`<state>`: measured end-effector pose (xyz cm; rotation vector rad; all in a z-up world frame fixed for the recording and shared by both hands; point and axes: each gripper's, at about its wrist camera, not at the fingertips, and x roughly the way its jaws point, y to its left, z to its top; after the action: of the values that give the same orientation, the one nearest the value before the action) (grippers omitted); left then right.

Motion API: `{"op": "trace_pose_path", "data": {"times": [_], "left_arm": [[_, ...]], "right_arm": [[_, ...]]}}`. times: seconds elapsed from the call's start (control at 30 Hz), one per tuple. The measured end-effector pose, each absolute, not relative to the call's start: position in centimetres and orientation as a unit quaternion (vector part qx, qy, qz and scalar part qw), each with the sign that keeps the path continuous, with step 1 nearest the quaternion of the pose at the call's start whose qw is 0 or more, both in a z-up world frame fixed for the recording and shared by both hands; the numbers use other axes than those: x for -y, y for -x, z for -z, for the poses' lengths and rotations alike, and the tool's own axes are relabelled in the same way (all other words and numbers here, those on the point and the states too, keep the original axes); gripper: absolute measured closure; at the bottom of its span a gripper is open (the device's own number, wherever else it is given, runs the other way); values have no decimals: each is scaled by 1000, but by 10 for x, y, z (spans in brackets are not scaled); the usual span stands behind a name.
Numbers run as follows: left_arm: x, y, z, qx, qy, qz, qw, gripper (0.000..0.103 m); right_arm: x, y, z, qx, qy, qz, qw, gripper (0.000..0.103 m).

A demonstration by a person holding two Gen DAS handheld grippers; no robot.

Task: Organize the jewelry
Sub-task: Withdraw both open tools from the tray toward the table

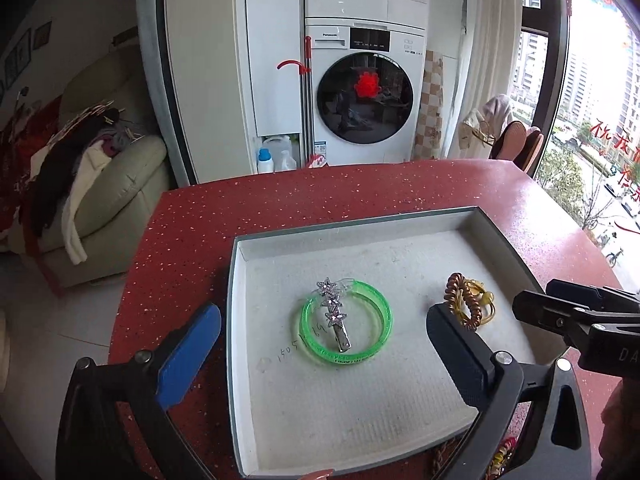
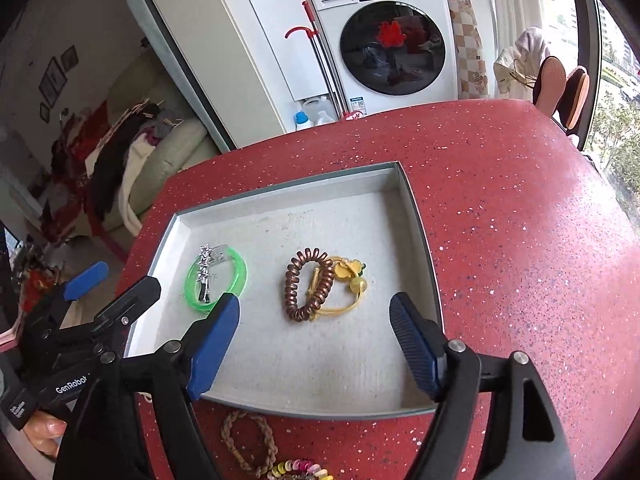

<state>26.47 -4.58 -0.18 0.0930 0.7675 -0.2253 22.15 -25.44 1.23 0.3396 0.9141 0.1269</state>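
Note:
A shallow grey-white tray (image 1: 472, 222) (image 2: 416, 216) sits on the red speckled table (image 1: 280, 196) (image 2: 520, 200). Inside lie a green bangle (image 1: 346, 322) (image 2: 216, 276) with a silver star hair clip (image 1: 335, 314) (image 2: 204, 270) across it, and a brown spiral hair tie (image 1: 464, 298) (image 2: 308, 288) tangled with a yellow flower band (image 1: 482, 300) (image 2: 348, 280). My left gripper (image 1: 324, 332) hangs open above the bangle, holding nothing. My right gripper (image 2: 316, 316) is open above the brown tie, also holding nothing.
On the table in front of the tray lie a braided tan bracelet (image 2: 248, 440) and a multicoloured spiral tie (image 2: 300, 470). A washing machine (image 1: 364, 92), a sofa with piled clothes (image 1: 92, 168) and chairs (image 2: 560, 88) stand beyond the table.

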Motion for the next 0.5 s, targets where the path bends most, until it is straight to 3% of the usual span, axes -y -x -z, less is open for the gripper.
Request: {"op": "trace_pose_path", "data": {"times": [0.5], "left_arm": [[24, -207, -13, -382, -16, 141, 913, 0]], "right_arm": [[268, -150, -42, -366, -197, -48, 908, 16]]}}
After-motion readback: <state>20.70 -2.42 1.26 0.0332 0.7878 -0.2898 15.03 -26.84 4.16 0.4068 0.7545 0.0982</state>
